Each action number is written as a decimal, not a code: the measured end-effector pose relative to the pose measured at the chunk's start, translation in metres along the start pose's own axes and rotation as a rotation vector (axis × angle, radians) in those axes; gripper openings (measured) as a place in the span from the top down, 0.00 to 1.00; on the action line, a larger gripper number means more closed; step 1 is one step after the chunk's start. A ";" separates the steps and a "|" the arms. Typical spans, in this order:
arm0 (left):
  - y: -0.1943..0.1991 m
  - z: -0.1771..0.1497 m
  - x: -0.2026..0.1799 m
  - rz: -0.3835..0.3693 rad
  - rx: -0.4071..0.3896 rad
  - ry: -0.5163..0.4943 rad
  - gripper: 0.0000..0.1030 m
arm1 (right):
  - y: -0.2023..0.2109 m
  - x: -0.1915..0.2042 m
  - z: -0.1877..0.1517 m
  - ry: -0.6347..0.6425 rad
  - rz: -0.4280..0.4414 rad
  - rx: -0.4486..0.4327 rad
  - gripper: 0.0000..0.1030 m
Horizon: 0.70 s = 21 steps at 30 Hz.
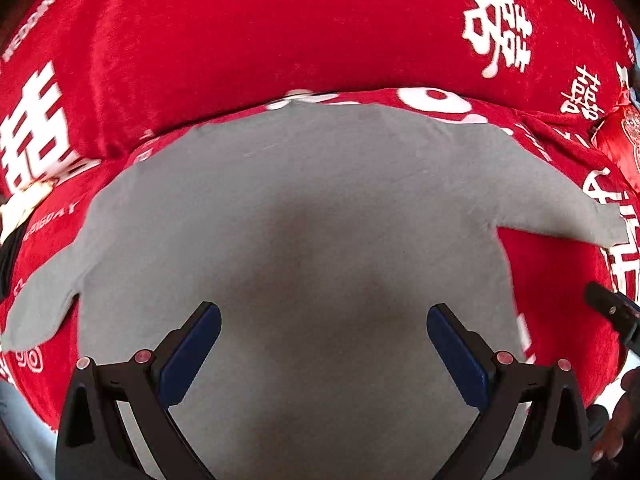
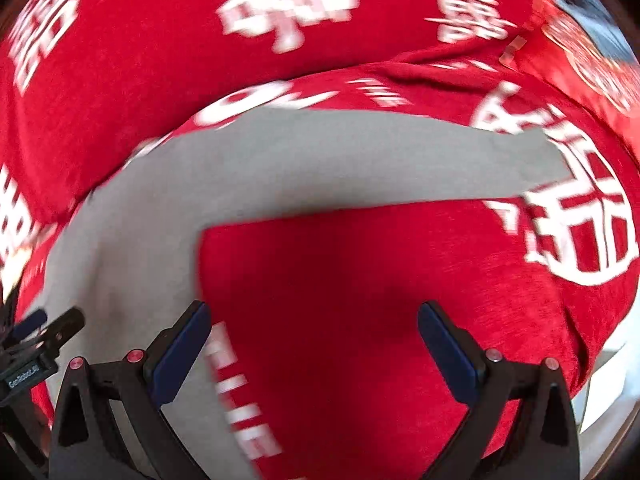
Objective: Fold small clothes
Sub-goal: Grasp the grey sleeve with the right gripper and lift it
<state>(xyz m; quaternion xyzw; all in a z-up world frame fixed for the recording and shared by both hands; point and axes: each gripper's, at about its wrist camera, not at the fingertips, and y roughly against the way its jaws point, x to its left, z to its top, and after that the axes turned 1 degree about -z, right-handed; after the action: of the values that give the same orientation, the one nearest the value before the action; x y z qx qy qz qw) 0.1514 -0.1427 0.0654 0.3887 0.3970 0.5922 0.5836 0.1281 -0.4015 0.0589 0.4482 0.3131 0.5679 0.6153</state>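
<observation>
Grey knit shirt [image 1: 296,208], sleeves spread flat

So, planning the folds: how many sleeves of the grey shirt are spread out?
2: left sleeve lies at the shirt's left edge, right sleeve stretches right across the red blanket.

Looks like a home, likely a bedroom: ahead of the fingers [image 1: 460,352] spreads a plush red wedding blanket [image 1: 240,40] printed with white double-happiness characters, and a red tasselled ornament [image 1: 618,132] sits far right of them.
</observation>
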 end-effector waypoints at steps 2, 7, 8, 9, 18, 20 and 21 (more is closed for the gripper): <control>-0.007 0.008 -0.012 -0.004 0.004 -0.009 0.00 | -0.004 -0.025 0.006 -0.051 -0.024 -0.013 0.01; -0.028 0.033 -0.043 -0.001 0.027 -0.034 0.00 | -0.018 -0.097 0.025 -0.205 -0.048 -0.058 0.01; -0.030 0.036 -0.047 0.001 0.029 -0.038 0.00 | -0.022 -0.107 0.029 -0.229 -0.044 -0.065 0.01; -0.034 0.042 -0.053 0.007 0.034 -0.045 0.00 | -0.027 -0.118 0.033 -0.254 -0.038 -0.070 0.01; -0.055 0.064 -0.086 0.030 0.047 -0.077 0.00 | -0.059 -0.157 0.063 -0.344 0.045 -0.081 0.04; -0.059 0.065 -0.089 0.035 0.052 -0.080 0.00 | -0.063 -0.157 0.067 -0.346 0.052 -0.080 0.04; -0.062 0.066 -0.091 0.033 0.055 -0.077 0.00 | -0.066 -0.159 0.068 -0.347 0.055 -0.079 0.04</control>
<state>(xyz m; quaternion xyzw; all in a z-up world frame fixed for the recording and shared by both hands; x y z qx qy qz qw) 0.2370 -0.2320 0.0340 0.4335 0.3838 0.5751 0.5779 0.1916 -0.5671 0.0073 0.5234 0.1674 0.5103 0.6615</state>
